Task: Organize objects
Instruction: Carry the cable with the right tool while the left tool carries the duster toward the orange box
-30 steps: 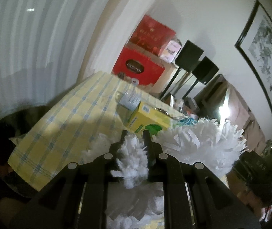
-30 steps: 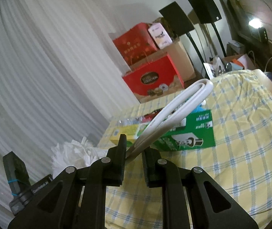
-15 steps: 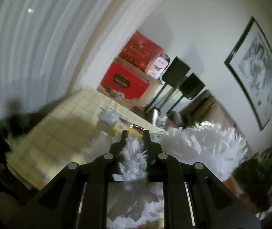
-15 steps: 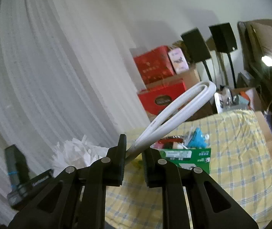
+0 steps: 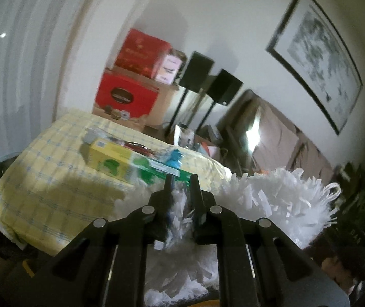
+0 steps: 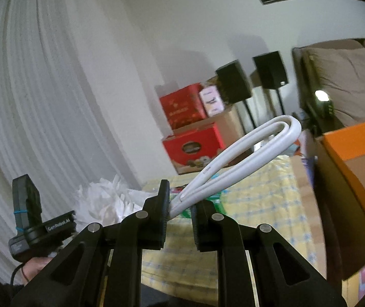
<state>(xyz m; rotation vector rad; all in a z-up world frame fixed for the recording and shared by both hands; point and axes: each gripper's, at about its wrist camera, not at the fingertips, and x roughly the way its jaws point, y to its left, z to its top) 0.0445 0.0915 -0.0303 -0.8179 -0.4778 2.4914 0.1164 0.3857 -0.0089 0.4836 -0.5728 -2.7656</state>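
Low in the left wrist view, the black left gripper (image 5: 181, 192) is seen with its jaws pressed together on a fluffy white duster head of shredded strips (image 5: 272, 199). A tuft of the strips is pinched between the two fingers, and the bulk of the head billows to the lower right of the frame and underneath the gripper. Just beyond the fingertips, in the middle of the frame, a table under a yellow checked cloth (image 5: 54, 179) is shown, and a yellow and green carton (image 5: 110, 157) lies on it, with a green box (image 5: 157, 170) touching its right end. Blurred small items sit behind them.

In the right wrist view, the black right gripper (image 6: 180, 204) is shown at the bottom centre, nearly closed and pinching the end of a white plastic handle folded into a long loop (image 6: 246, 148). The loop is angled up and to the right from the fingers, its bend reaching the middle right of the frame, above the yellow cloth. At the lower left of this frame the left gripper's black body is held in a hand (image 6: 35, 267), with the white duster head bunched just to its right, beside the right gripper's left finger. An open orange-lined cardboard box (image 6: 356, 168) is seen at the right edge. Red gift boxes (image 6: 192, 145) are stacked against the far wall.
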